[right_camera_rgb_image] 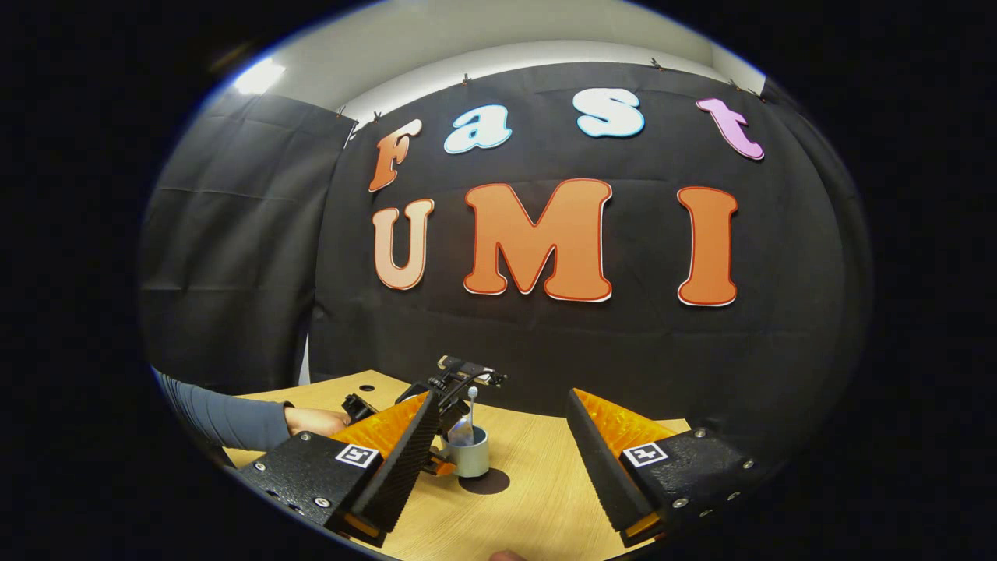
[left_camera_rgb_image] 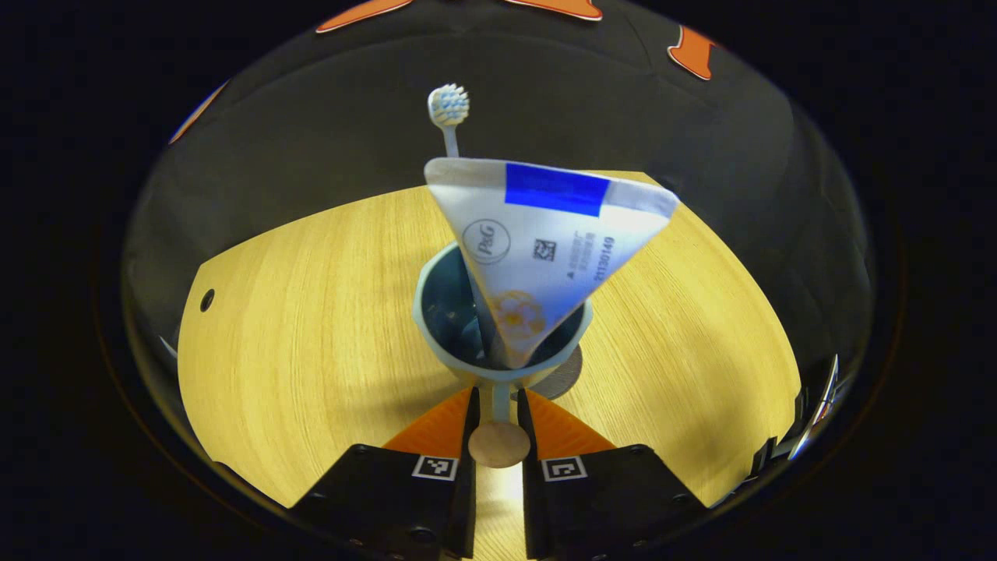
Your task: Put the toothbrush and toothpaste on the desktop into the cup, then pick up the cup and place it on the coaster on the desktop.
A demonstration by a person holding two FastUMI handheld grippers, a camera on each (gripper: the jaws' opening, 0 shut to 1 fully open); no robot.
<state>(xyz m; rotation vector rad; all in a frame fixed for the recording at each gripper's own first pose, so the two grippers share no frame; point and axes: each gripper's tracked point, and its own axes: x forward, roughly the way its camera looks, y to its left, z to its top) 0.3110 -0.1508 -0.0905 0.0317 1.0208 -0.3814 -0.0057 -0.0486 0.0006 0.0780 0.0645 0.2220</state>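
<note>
Cup (left_camera_rgb_image: 498,327) handle clamped between closed fingers of left gripper (left_camera_rgb_image: 498,417); toothpaste (left_camera_rgb_image: 545,241) and toothbrush (left_camera_rgb_image: 449,109) stood inside. Coaster (left_camera_rgb_image: 562,374) mostly hidden behind cup. Right gripper (right_camera_rgb_image: 498,452) held wide open, empty. Wooden desktop (left_camera_rgb_image: 311,327) seen beneath.

A recording booth: black cloth wall (right_camera_rgb_image: 234,257) pinned up behind a bare wooden desktop (right_camera_rgb_image: 537,467).
</note>
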